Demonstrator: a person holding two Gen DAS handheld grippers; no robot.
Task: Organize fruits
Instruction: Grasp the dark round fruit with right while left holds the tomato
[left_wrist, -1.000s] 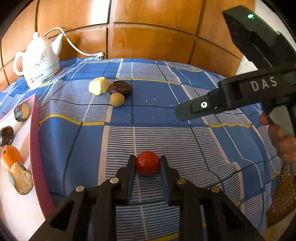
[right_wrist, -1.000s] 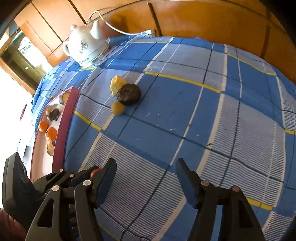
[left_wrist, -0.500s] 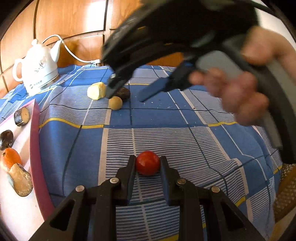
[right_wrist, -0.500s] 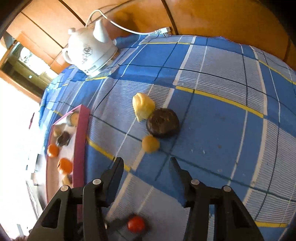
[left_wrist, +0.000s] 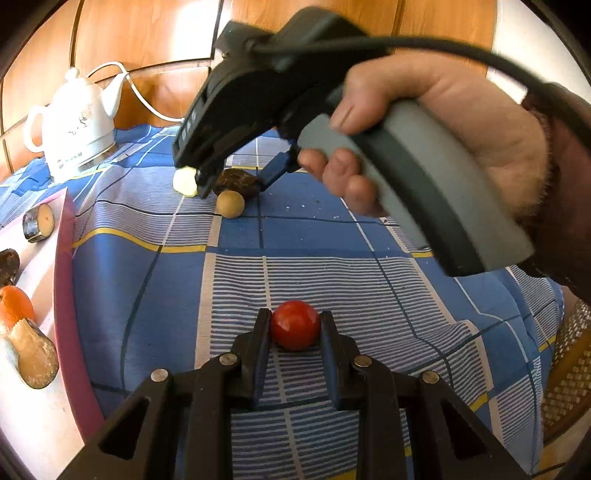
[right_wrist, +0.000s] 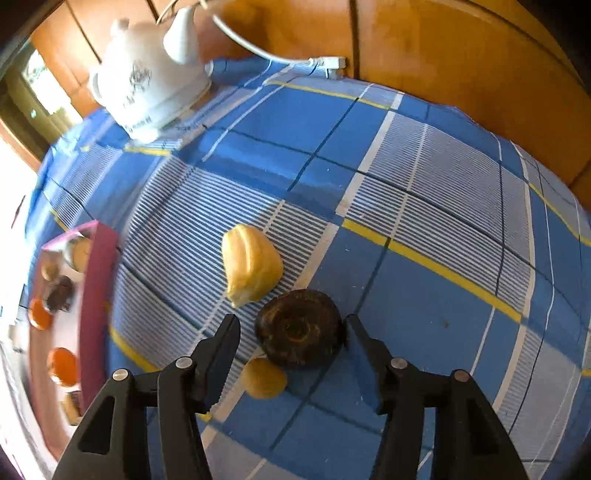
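My left gripper (left_wrist: 295, 328) is shut on a small red round fruit (left_wrist: 295, 324) that rests low over the blue checked cloth. A person's hand (left_wrist: 436, 122) holds my right gripper (right_wrist: 291, 332) over a cluster of fruit farther back. Its jaws straddle a dark brown round fruit (right_wrist: 299, 332), with a gap on the left side, so it stands open. A yellow fruit piece (right_wrist: 251, 266) lies just beyond, and a small tan round fruit (right_wrist: 264, 376) lies just in front. The left wrist view shows the same cluster: dark fruit (left_wrist: 240, 181), yellow piece (left_wrist: 186, 182), tan fruit (left_wrist: 230, 203).
A pink-rimmed tray (left_wrist: 62, 277) at the left holds oranges (left_wrist: 14, 306) and several brown fruit pieces. A white electric kettle (left_wrist: 74, 125) with its cord stands at the back left against wooden panels. A woven basket edge (left_wrist: 569, 376) shows at the right.
The right gripper swept from near the left gripper across the cloth to the fruit cluster and lowered around the dark fruit, its jaws narrower. The left gripper stayed put on the red fruit.
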